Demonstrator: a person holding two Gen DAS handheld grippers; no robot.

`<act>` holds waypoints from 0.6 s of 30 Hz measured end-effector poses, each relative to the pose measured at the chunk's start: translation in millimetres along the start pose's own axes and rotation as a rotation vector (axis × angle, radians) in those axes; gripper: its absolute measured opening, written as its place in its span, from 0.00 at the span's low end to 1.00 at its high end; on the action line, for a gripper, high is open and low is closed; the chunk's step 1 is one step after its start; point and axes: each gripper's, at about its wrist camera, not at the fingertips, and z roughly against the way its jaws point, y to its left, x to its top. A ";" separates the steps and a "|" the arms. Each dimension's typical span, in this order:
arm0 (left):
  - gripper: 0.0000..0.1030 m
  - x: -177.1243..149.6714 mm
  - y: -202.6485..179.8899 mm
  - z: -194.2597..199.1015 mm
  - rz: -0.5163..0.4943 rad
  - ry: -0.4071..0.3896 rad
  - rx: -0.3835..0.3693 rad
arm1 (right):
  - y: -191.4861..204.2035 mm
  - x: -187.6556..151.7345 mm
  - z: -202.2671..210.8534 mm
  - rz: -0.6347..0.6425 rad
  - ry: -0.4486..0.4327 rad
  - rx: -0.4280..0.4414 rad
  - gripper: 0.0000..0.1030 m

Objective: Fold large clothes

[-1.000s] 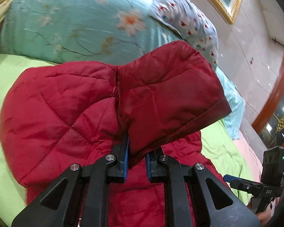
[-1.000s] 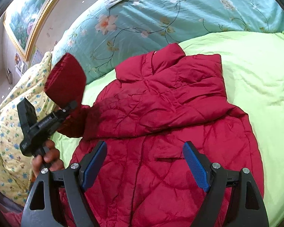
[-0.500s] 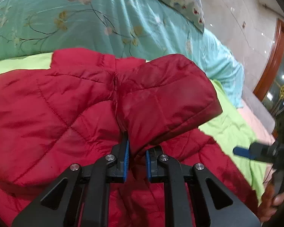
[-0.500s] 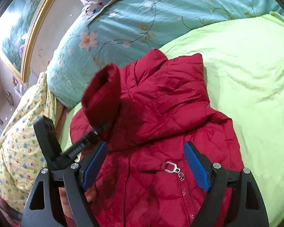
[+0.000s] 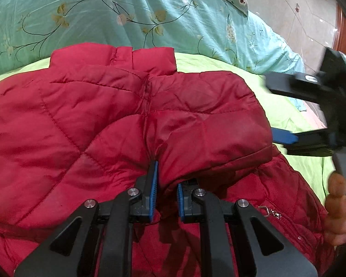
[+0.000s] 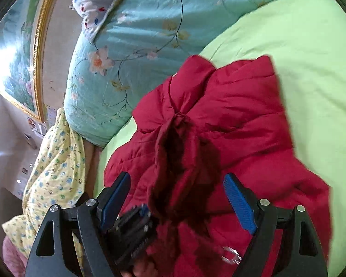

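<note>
Sleeve-fold step, judging by the pose: left gripper (image 5: 166,190) is clamped on the cuff of the sleeve (image 5: 210,138), holding it over the red jacket (image 5: 64,124) chest. Right gripper (image 6: 177,205) has its jaws spread wide, gripping nothing, just above the jacket front. The jacket lies on the lime sheet (image 6: 311,73), collar (image 5: 113,56) toward the teal floral quilt (image 5: 103,11). Next, probably: lay the sleeve flat across the jacket, let go, press down. Fabric is puffy, diamond-quilted and slick, so it likely springs back.

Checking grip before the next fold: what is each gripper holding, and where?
The left gripper pinches the red jacket's sleeve near its cuff. The right gripper is open, holding nothing.
</note>
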 end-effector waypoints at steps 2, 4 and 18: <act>0.12 0.1 0.0 -0.5 0.001 0.000 -0.001 | 0.1 1.6 -16.6 -0.004 0.030 0.026 0.63; 0.12 0.4 0.5 -2.2 0.004 0.003 -0.005 | 1.5 0.3 -26.3 0.005 0.042 0.020 0.36; 0.30 -5.4 30.0 53.2 0.049 -0.013 -0.042 | -2.1 4.0 7.8 0.064 -0.074 -0.012 0.07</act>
